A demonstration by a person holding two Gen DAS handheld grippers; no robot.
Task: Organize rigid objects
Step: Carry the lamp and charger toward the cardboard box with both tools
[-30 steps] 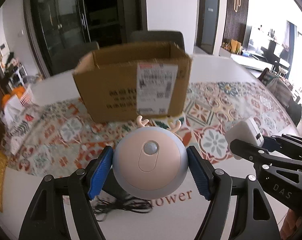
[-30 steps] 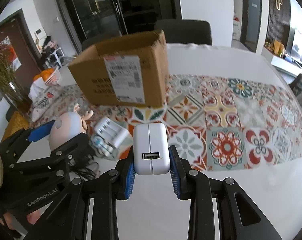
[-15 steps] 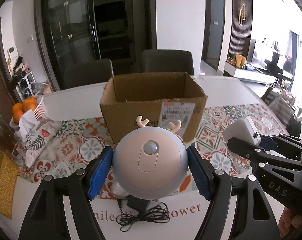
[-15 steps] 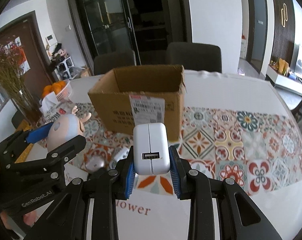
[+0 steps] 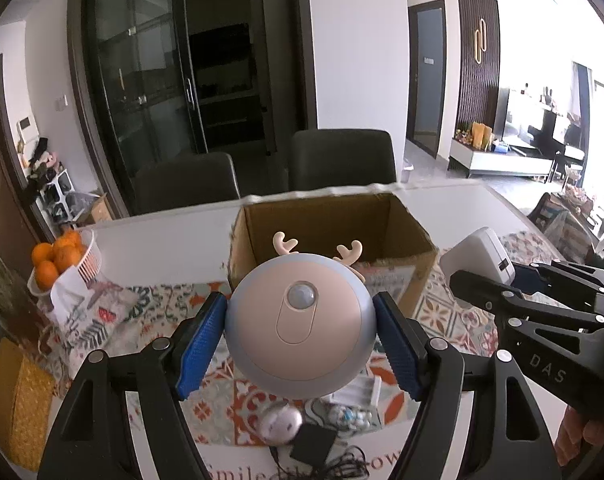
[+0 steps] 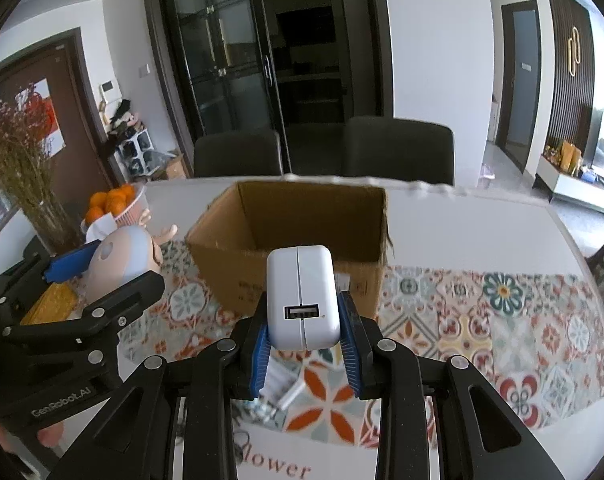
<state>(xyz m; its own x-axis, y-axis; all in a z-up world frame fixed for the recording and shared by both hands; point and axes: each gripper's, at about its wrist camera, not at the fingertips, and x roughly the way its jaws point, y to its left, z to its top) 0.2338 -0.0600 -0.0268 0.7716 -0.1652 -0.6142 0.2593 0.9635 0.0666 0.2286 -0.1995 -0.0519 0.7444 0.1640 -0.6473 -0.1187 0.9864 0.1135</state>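
Now centre frame: left gripper clamped on round grey-and-peach antlered night light. Right gripper clenched on white rectangular USB charger block. Both just before open brown cardboard box.

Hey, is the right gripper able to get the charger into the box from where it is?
Probably yes. The right gripper holds the charger raised in front of the box, whose top is open, and nothing stands between them.
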